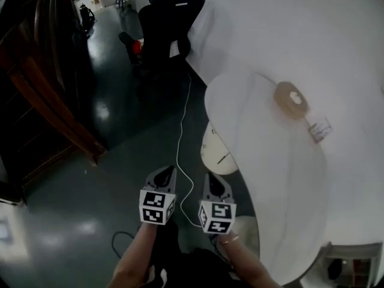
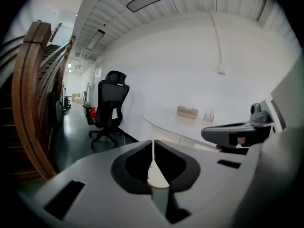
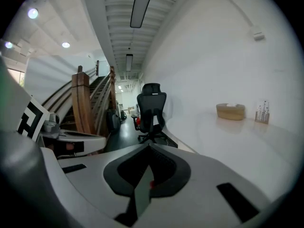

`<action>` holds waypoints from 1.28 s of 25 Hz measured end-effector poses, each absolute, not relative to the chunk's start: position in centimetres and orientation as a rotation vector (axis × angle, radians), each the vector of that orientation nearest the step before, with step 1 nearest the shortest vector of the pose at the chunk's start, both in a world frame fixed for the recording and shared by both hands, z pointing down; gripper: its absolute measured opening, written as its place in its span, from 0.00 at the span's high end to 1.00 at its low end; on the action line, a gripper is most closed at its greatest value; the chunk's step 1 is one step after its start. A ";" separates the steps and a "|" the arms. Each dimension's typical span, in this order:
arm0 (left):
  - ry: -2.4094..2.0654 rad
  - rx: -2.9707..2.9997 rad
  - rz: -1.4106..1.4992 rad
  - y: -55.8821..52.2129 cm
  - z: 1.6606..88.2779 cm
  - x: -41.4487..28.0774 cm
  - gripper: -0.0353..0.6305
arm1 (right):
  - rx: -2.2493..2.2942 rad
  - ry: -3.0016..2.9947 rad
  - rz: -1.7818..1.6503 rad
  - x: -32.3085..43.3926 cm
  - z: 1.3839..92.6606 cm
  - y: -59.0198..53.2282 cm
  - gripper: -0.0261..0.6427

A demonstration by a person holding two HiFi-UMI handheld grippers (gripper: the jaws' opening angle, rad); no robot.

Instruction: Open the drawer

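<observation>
Both grippers are held side by side low in the head view, over the dark floor beside a curved white desk [image 1: 270, 179]. My left gripper [image 1: 167, 171] is shut with nothing in it; in its own view the jaws [image 2: 153, 144] meet along a thin line. My right gripper [image 1: 214, 179] also looks shut and empty [image 3: 148, 148]. Just ahead of the right gripper, a pale rounded cabinet front [image 1: 217, 150] shows under the desk edge. I cannot make out a drawer handle. White fronts under the desk [image 2: 176, 137] lie ahead in the left gripper view.
A black office chair [image 1: 171, 26] stands ahead by the wall. A wooden staircase [image 1: 36, 95] fills the left. A white cable [image 1: 182, 131] trails across the floor. A wooden tissue box [image 1: 292, 99] and a small holder [image 1: 321, 129] sit on the desk.
</observation>
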State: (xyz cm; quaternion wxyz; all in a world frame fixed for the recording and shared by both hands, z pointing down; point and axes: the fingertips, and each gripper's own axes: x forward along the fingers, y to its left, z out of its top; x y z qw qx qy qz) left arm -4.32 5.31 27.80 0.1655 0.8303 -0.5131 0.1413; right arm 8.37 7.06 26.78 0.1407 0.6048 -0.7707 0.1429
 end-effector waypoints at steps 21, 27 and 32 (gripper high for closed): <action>-1.127 2.424 0.633 -13.3 47.0 0.2 0.82 | 1.717 -1.934 0.628 9.6 43.0 -4.8 0.96; -1.045 2.432 0.673 -13.8 55.1 3.5 0.79 | 1.694 -1.900 0.636 10.8 49.8 -6.5 0.96; -0.977 2.459 0.718 -14.6 60.5 5.8 0.77 | 1.665 -1.858 0.653 11.6 54.7 -7.4 0.96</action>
